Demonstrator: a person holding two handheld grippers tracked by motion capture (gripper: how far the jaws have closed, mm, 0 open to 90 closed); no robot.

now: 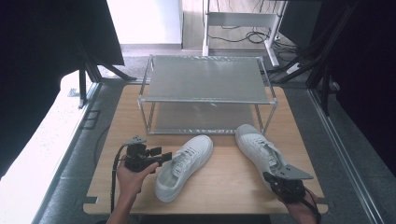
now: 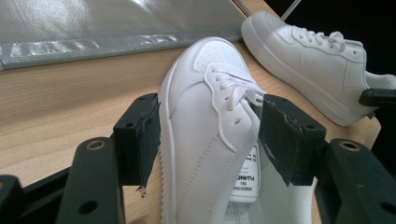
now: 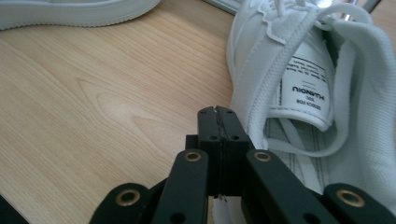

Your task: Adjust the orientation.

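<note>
Our right gripper [image 3: 218, 122] sits pressed together and empty beside the right shoe's [image 3: 308, 84] collar; left gripper [image 2: 210, 135] gapes around the left shoe [image 2: 205, 126] — pads not yet pressing, set to clamp.

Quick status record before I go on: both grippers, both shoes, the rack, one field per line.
left gripper: open, jaws either side of the left shoe, pads not clearly pressing
left shoe: white sneaker, on its sole, toe toward the rack
right gripper: shut, nothing between the jaws, at the collar of the right shoe
right shoe: white sneaker, on the table, toe toward the rack
rack: two-tier metal shelf, both tiers bare
table: light wood
</note>
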